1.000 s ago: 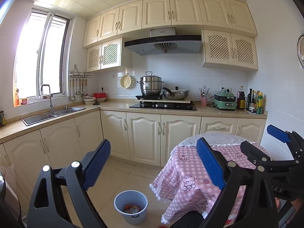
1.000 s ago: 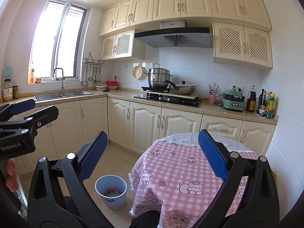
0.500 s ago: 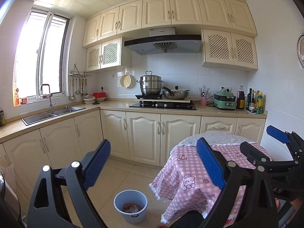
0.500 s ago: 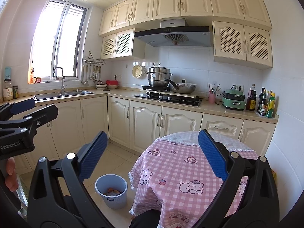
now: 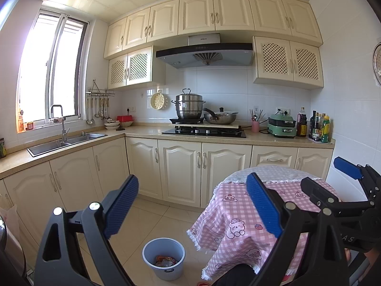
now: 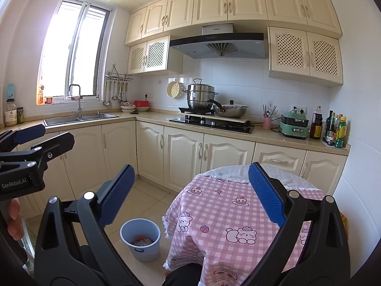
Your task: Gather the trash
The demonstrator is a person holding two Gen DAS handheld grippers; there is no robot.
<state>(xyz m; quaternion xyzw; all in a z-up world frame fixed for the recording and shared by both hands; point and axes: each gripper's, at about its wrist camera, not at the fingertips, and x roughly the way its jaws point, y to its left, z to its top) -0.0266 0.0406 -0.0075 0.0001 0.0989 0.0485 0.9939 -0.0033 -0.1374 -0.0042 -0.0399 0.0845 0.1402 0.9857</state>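
Left wrist view, my left gripper (image 5: pixel 193 207) wide open and empty, right gripper (image 6: pixel 191 195) open too, blue trash bucket (image 5: pixel 163 258) on floor, left of pink table (image 6: pixel 228 212).

The wrappers (image 5: pixel 166 261) in the bin (image 5: pixel 152 265) are too small to identify.

The left gripper (image 5: pixel 193 205) is held level, its blue-padded fingers (image 5: pixel 121 207) spread wide with nothing between the jaws. The right gripper (image 6: pixel 191 195) is held the same way, jaws wide apart and empty. A fingertip (image 6: pixel 14 217) shows beneath the left gripper's body at the right camera's edge.
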